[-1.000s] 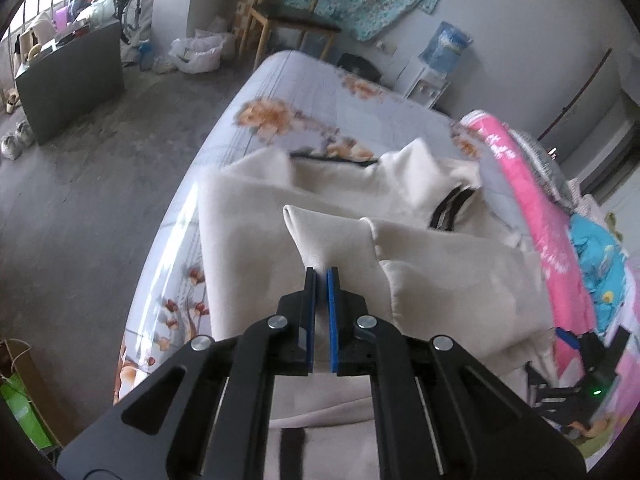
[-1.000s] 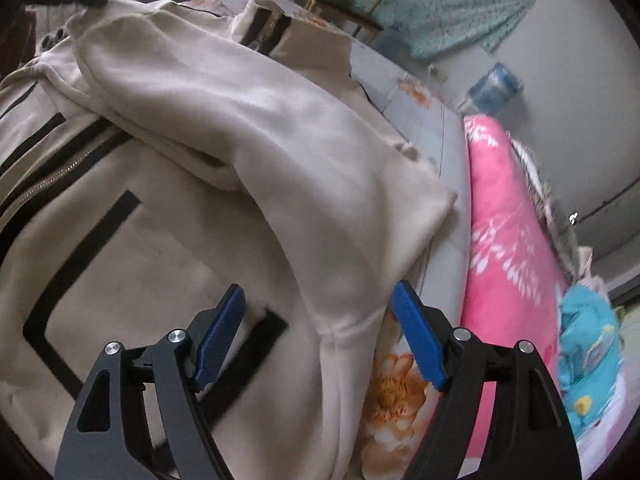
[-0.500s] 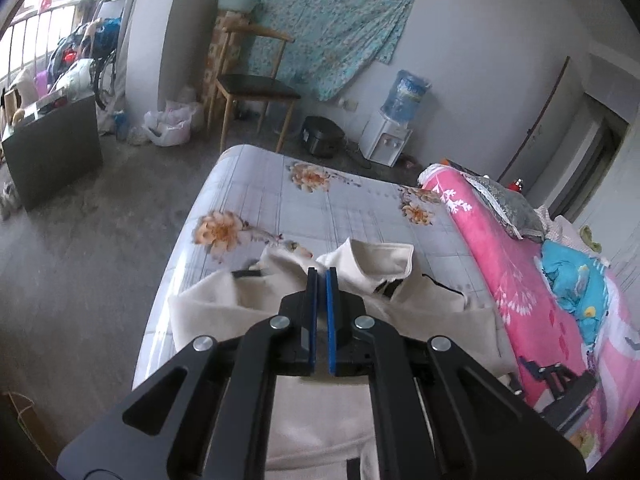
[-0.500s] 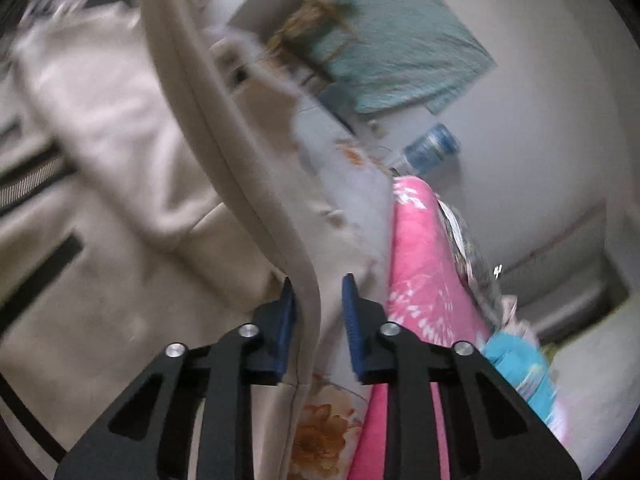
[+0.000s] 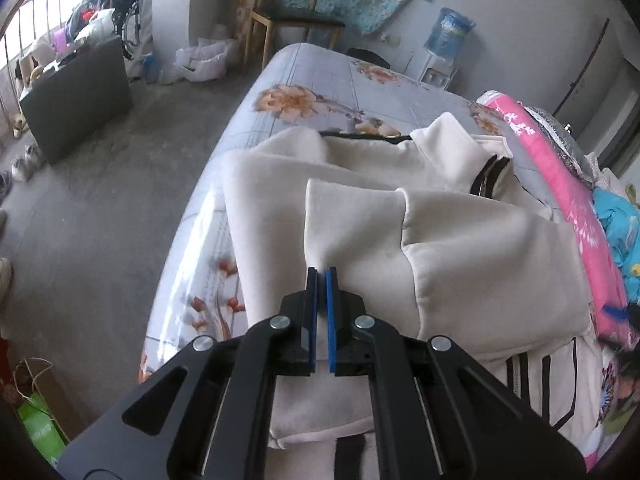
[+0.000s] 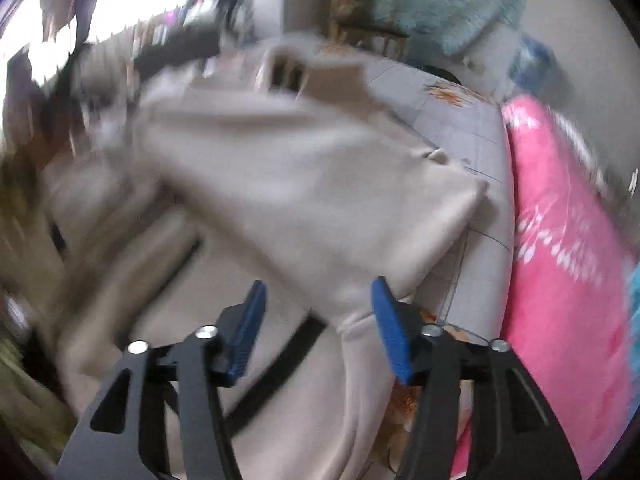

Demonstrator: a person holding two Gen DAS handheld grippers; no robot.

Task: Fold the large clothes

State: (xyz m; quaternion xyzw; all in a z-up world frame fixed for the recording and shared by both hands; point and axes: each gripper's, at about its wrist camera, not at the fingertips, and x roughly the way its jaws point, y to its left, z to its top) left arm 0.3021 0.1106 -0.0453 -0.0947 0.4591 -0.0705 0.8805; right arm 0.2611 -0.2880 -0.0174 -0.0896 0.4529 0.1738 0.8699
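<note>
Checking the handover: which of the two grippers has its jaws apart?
The right gripper: its blue pads stand wide apart above the cream jacket. The left gripper is shut.

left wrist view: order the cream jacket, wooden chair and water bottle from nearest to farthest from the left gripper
1. cream jacket, right at the left gripper, its fabric meeting the shut tips.
2. wooden chair, beyond the bed's far end, upper centre.
3. water bottle, by the back wall, upper right; only slightly farther than the chair.

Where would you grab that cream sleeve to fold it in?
Probably the sleeve at its cuff end, the loose corner lying toward the pink quilt. Come from that side with the open right gripper, since the flat edge there overhangs the jacket body and gives a thin lip to pinch.
</note>
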